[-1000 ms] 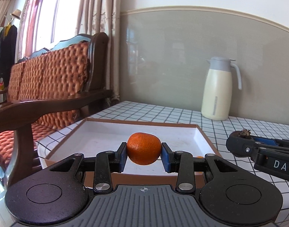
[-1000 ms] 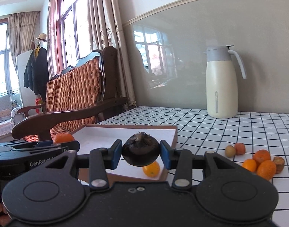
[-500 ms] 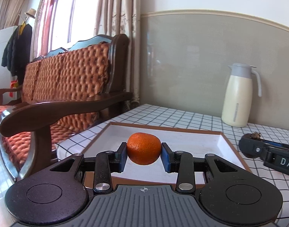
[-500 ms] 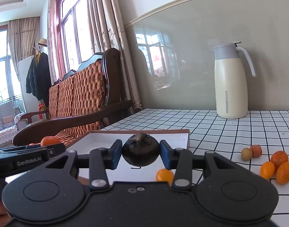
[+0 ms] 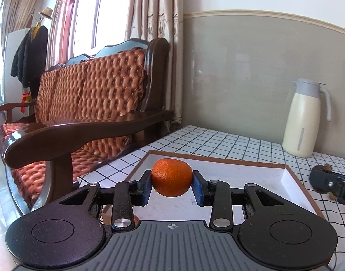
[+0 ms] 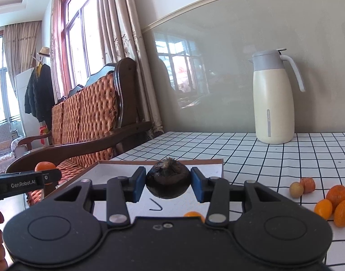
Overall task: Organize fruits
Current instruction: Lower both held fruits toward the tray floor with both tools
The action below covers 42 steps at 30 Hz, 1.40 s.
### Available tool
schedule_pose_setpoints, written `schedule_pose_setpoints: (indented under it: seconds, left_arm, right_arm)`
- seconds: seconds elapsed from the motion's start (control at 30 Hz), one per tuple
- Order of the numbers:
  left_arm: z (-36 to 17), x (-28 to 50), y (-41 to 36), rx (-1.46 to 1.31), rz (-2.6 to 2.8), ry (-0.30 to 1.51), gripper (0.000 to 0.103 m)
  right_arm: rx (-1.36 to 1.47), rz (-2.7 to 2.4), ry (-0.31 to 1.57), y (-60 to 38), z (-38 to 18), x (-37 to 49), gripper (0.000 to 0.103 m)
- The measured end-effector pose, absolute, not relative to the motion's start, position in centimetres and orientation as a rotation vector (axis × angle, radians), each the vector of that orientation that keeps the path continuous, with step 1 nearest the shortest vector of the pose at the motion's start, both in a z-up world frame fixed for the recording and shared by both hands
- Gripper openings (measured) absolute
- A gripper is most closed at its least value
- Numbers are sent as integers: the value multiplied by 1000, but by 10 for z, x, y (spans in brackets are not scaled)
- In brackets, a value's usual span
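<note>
Left gripper [image 5: 172, 186] is pinching one mandarin [image 5: 172, 177] between its blue pads, held in the air over the near left part of the white tray [image 5: 240, 174]. Right gripper [image 6: 168, 186] is clamped on one dark round fruit [image 6: 168, 184] with a dried tufted crown, above the tray's right side. So two grippers, two fruits carried, one each.

Below the right gripper, one small orange fruit [image 6: 193, 215] peeks out at the tray's near right edge; whether it lies inside or just outside I cannot tell. One thin dark curl [image 6: 156, 206], maybe a stem, lies on the tray floor.

Out on the checked tablecloth [image 6: 274, 158] to the right, a loose cluster: I count one pale tan fruit [image 6: 296, 189], one ribbed orange one [image 6: 308, 185] touching it, then three orange fruits [image 6: 336, 195] bunched near the frame edge, with a sliver of another cut off.

One cream thermos jug [image 6: 273, 103] stands by the wall, well apart. One wooden sofa [image 5: 93, 103] sits just beside the table's left side.
</note>
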<state>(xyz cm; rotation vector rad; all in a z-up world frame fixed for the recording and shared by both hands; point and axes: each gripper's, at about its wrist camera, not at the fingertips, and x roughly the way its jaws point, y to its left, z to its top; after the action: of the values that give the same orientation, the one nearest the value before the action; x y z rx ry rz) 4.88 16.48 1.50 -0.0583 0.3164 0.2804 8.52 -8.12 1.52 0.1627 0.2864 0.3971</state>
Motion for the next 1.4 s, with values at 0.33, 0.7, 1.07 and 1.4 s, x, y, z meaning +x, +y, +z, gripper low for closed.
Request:
schedule_pose_setpoints:
  seconds: [0.33, 0.7, 1.07, 1.4]
  left_arm:
    - [9, 65, 174, -72, 310, 337, 38]
    - [0, 84, 182, -79, 324, 373, 38]
    - [-7, 100, 187, -87, 326, 411, 38]
    - [-15, 116, 191, -77, 342, 456, 38]
  right_arm:
    - [146, 377, 298, -76, 11, 95, 35]
    - [125, 349, 343, -71, 7, 111, 35]
    - [115, 332, 368, -67, 3, 132, 35]
    - [100, 287, 416, -63, -7, 147, 53]
